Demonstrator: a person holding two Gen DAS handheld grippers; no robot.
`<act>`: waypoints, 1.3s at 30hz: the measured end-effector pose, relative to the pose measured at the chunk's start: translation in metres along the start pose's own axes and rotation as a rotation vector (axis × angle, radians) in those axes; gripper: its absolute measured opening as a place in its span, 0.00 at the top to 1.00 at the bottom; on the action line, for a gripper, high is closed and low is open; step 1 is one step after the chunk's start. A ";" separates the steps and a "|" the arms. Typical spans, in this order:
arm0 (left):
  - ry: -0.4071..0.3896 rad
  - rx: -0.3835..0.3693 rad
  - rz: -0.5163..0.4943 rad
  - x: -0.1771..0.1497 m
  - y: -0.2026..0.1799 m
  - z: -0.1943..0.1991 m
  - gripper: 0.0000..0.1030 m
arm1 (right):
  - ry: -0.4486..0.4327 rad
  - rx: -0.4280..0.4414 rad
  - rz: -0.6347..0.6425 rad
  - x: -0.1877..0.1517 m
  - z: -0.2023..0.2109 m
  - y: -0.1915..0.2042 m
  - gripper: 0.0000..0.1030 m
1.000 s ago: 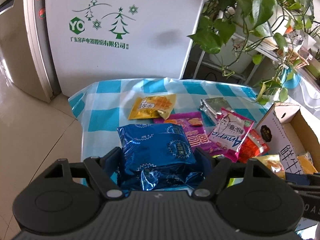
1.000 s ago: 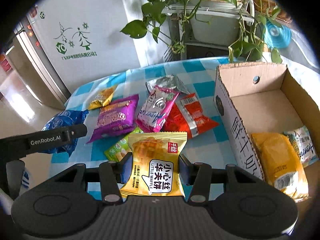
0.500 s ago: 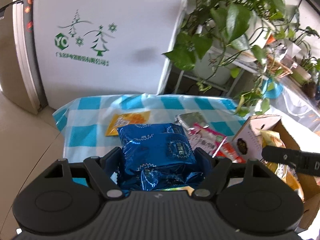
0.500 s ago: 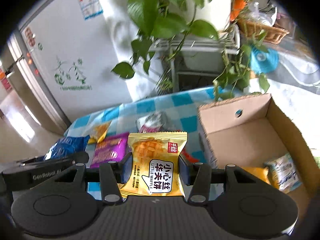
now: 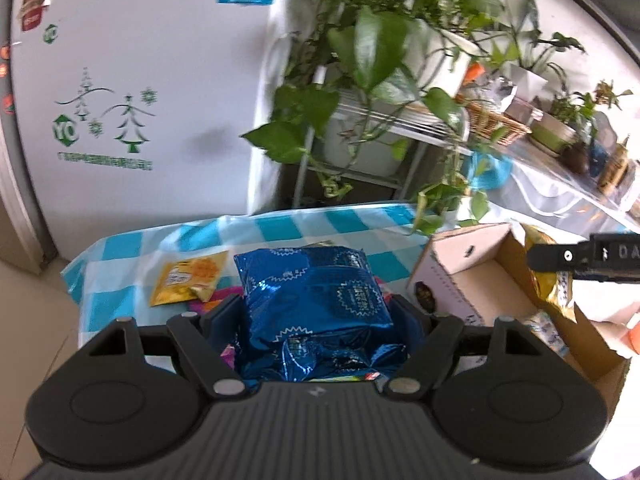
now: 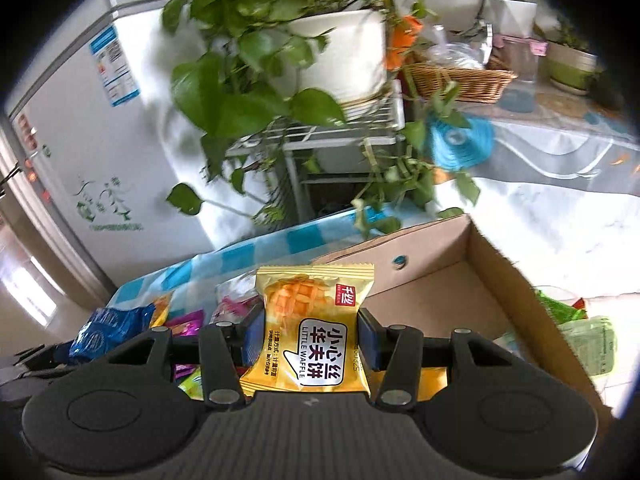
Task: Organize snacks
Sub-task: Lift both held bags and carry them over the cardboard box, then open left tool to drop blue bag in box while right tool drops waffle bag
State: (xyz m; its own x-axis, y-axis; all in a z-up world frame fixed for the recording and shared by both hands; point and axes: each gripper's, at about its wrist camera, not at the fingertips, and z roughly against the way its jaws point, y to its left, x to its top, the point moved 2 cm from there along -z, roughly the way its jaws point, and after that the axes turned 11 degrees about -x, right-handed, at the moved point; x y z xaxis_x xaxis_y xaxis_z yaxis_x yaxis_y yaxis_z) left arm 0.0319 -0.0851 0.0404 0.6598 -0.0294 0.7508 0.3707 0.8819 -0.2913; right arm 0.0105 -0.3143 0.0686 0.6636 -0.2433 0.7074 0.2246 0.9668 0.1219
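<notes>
My left gripper point(image 5: 318, 316) is shut on a blue foil snack bag point(image 5: 316, 296) and holds it above the checked table. My right gripper point(image 6: 310, 334) is shut on a yellow waffle packet point(image 6: 314, 332) and holds it raised at the left wall of an open cardboard box point(image 6: 448, 256). The box also shows in the left wrist view point(image 5: 472, 276), where the right gripper's finger point(image 5: 584, 258) hangs over it with the yellow packet. A small yellow packet point(image 5: 188, 282) lies on the blue and white tablecloth point(image 5: 120, 276). The blue bag shows at the left of the right wrist view point(image 6: 108, 328).
Several other snack packets point(image 6: 236, 304) lie on the table, mostly hidden behind the grippers. A packet point(image 6: 592, 344) lies in the box. A large potted plant point(image 5: 380, 52) on a wire rack hangs over the table's far edge. A white fridge point(image 5: 120, 100) stands behind.
Both grippers have risen and tilted up with their packets still held. The right gripper has moved right, over the box. The table snacks have dropped out of sight below the grippers.
</notes>
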 end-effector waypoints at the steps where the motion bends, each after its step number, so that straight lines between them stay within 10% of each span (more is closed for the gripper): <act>1: 0.002 -0.010 -0.006 -0.001 -0.003 -0.001 0.24 | -0.001 -0.004 -0.009 0.001 0.000 -0.004 0.47; 22: 0.068 -0.232 -0.034 -0.013 -0.097 -0.045 0.24 | -0.006 -0.062 -0.185 0.015 0.005 -0.090 0.47; 39: 0.117 -0.203 -0.142 0.005 -0.153 -0.099 0.21 | 0.023 -0.061 -0.278 0.014 0.000 -0.105 0.47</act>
State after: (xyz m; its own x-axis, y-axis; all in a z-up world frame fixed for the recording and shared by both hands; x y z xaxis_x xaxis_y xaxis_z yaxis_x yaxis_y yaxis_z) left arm 0.0430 -0.2665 0.0299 0.6583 -0.2109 0.7226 0.5806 0.7533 -0.3091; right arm -0.0042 -0.4195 0.0659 0.5864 -0.5012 0.6364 0.4425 0.8562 0.2666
